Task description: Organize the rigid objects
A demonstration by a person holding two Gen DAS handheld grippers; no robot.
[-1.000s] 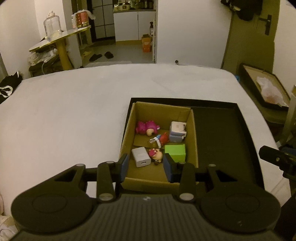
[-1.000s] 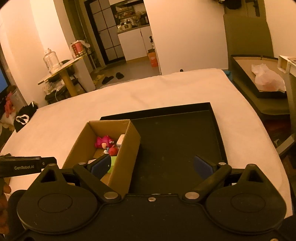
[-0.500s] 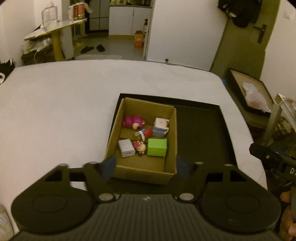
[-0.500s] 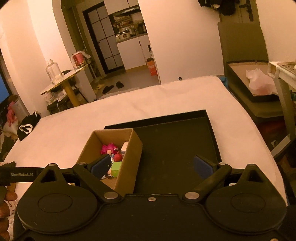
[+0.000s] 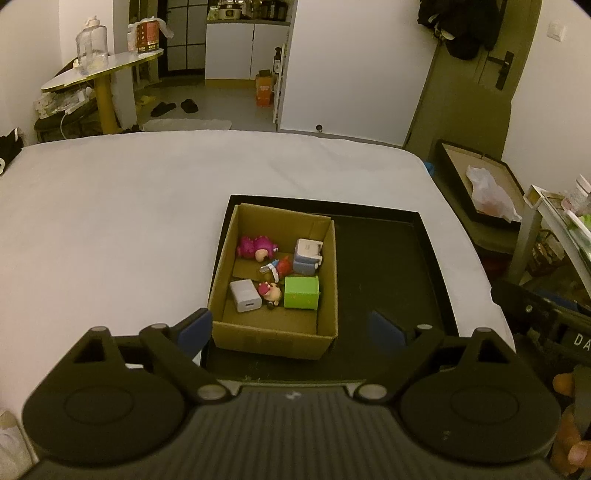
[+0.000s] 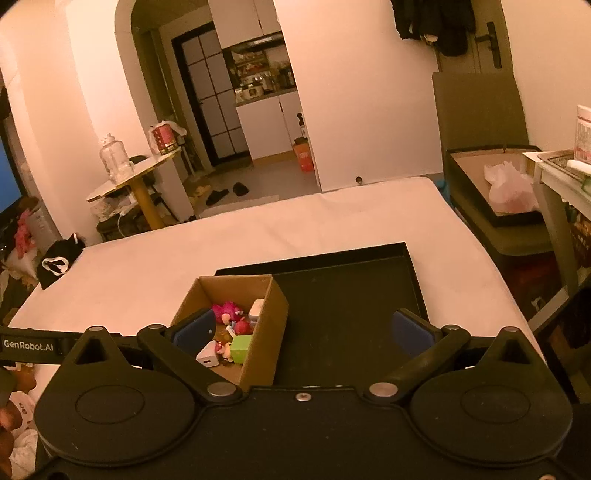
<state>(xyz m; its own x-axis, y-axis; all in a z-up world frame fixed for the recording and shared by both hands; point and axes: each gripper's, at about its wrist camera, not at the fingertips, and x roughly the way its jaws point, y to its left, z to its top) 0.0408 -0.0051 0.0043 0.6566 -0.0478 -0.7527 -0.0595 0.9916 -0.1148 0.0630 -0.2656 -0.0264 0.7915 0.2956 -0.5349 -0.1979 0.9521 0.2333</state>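
White bed (image 5: pixel 129 206): cardboard box (image 5: pixel 275 341) ahead of left tongs (image 5: pixel 291 328), just opened wide, empty; right tongs (image 6: pixel 303 330) wide, empty.

Dim warm indoor light, orange cast, fisheye-bent edges, focus sharp

The setting is a lived-in home. A bed (image 5: pixel 147 192) covered with a white sheet is occupying the middle of the room. Slippers (image 5: pixel 173 107) are lying on the floor beyond it. A round side table (image 5: pixel 99 70) is carrying a large clear jar (image 5: pixel 91 42). A doorway is opening onto a kitchen with white cabinets (image 5: pixel 243 50) and appliances along the counter. Dark clothing (image 5: pixel 461 26) is hanging beside a door with a lever handle (image 5: pixel 501 70).
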